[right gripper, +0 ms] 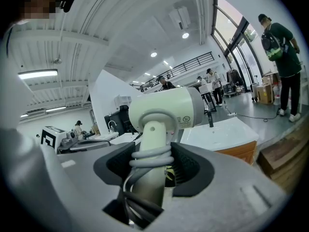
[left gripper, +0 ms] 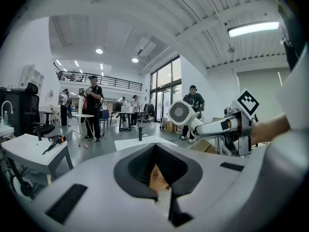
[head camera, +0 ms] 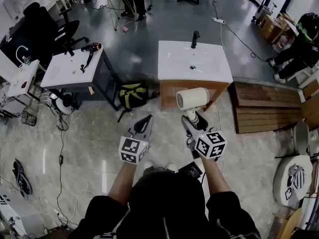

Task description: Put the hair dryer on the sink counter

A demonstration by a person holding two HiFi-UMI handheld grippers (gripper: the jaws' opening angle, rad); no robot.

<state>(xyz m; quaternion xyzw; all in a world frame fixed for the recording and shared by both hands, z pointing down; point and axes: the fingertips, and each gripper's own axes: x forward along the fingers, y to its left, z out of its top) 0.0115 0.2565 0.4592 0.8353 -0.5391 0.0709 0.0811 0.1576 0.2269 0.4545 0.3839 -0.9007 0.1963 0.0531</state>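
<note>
The cream-white plastic hair dryer (head camera: 193, 98) hung in the air, just short of the front edge of the white-topped sink desk (head camera: 174, 59) and not touching it. Its barrel lay crosswise above the handle. The right tool (head camera: 192, 121) pinched that handle between its two dark pads. In the right gripper view the grey cord was wound in coils round the handle, and the handle's lower end was lost behind the tool's body. From the head view the handle was mostly covered by the tool. In the left gripper view the dryer's round grille faced the camera.

The left tool (head camera: 143, 126) was beside the right one. Its jaws were pressed together at the tips with nothing between them, and only a sliver of the wooden cabinet showed through the slit.

A black faucet (head camera: 195, 39) stood at the far edge of the sink desk. Below the desk's left corner a yellow-green backpack (head camera: 133, 94) lay on the floor, partly tucked under a second white desk (head camera: 70, 71), which carried a dark hair dryer (head camera: 91, 48) too small to make out. A slatted wooden bench (head camera: 264, 113) sat to the right.
</note>
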